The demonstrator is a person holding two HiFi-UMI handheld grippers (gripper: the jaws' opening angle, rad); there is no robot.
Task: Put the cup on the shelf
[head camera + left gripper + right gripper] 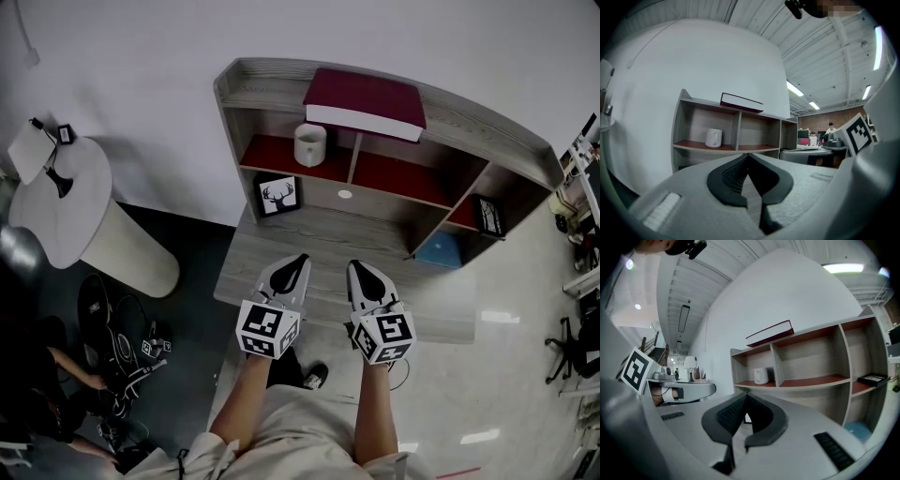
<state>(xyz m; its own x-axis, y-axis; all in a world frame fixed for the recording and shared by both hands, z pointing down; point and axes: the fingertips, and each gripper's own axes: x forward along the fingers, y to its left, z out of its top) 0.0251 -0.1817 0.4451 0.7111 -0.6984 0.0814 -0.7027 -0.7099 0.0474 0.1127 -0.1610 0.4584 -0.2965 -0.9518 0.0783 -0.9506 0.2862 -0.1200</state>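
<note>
White cup (310, 143) upright on the red floor of the upper left compartment of the shelf (469, 127), close to the upright divider on its right. Nothing touching the cup. On top of the shelf, above this compartment and the next one, a dark red book (367, 101) lying flat. Under the cup's compartment, a small framed picture of a deer (277, 195) standing on the bench (441, 300) and leaning back a little. In the right part of the shelf, a black frame (487, 216) on the red floor of the side compartment, and lower down something blue (441, 249), not clear what.

Left hand-held gripper (298, 261) over the near part of the bench, well apart from the cup, pointing toward the shelf. Jaws closed, tips together, nothing between them. Right hand-held gripper (356, 265) just beside the left one, at the same height over the bench, also pointing to the shelf. Jaws closed too, tips meeting, empty.

At the left, apart from the bench, a round white table (66, 206) with a few small things on it.
</note>
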